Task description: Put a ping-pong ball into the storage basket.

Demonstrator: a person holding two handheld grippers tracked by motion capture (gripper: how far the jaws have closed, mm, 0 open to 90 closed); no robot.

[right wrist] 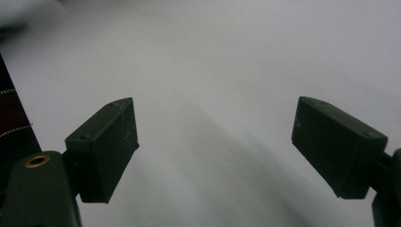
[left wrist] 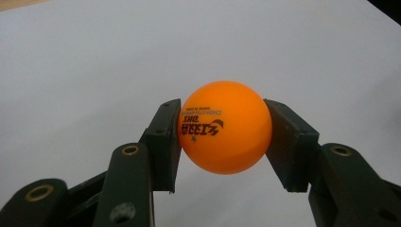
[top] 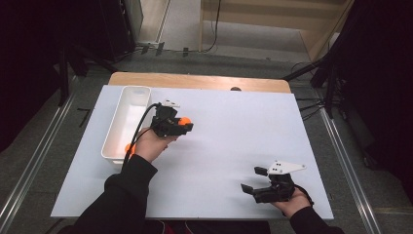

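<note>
Your orange ball (left wrist: 224,134) sits clamped between both pads of your left hand-held gripper (top: 181,125), above the white surface (top: 229,136) just beside the white tray (top: 127,122). A second orange ball (top: 128,148) there is half hidden behind your wrist. Your right hand-held gripper (top: 254,179) stands wide open, holding nothing.

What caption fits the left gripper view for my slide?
The left claw squeezes an orange ping-pong ball with black printing, above the white table.
</note>
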